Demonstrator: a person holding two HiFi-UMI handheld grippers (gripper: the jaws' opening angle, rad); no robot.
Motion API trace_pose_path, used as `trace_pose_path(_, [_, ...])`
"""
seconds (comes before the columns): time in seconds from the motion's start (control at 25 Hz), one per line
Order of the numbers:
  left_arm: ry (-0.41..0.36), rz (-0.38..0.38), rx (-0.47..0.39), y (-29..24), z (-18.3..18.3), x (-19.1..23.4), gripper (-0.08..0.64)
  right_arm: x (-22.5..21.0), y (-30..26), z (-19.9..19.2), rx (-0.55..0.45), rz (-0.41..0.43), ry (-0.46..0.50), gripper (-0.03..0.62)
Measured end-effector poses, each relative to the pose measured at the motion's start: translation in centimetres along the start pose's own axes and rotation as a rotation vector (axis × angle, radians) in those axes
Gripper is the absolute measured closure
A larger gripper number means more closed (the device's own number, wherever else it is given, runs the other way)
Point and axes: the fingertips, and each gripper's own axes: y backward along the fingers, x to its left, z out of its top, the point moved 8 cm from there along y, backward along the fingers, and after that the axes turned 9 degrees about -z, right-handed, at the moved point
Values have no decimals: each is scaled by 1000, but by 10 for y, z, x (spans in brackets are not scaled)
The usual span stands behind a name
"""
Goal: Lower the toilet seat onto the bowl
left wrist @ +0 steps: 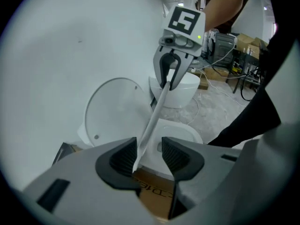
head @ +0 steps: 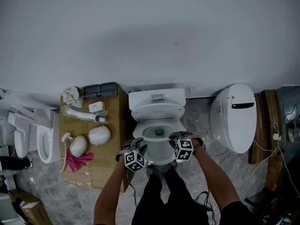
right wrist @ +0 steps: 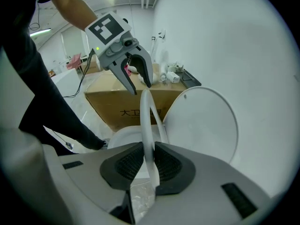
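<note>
Toilet seat (right wrist: 146,118) is seen edge-on, tilted partway between the upright lid (right wrist: 201,125) and the bowl (left wrist: 183,132), not yet laid down. Right hand-held gripper (right wrist: 149,161) is clamped on the seat's rim, pads pressed to both faces. Left hand-held gripper (left wrist: 149,156) is spread wide; the rim passes between its jaws, close to one pad, but is not pinched. The weight is judged to be carried by one grip only. Risks noted: the smooth rim could slide from the right pads and the seat be dropped hard onto the bowl; a one-sided pull could strain the hinges.
</note>
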Motion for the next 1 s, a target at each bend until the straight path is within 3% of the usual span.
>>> trace_pose_path(0.08, [-51,-5,11,-9,-3,0,396,2,0,0,8,-5,3,504])
trace_pose_path(0.24, [-120,-13,5,-18,-4,1,477,11,0,-2,17,-5,24,503])
trace_pose_path(0.52, [-206,-184,28,-28,-19,-22,474,42,-7,-10,33,89,52,488])
trace_pose_path(0.8, [-165,-338,51,-43,-37,-45,431,72,-21,-24,14,203,-16,449])
trace_pose_path(1.0, [-180,-419,104,-57,-49,-68,402,100,-33,-34,26,246,3,427])
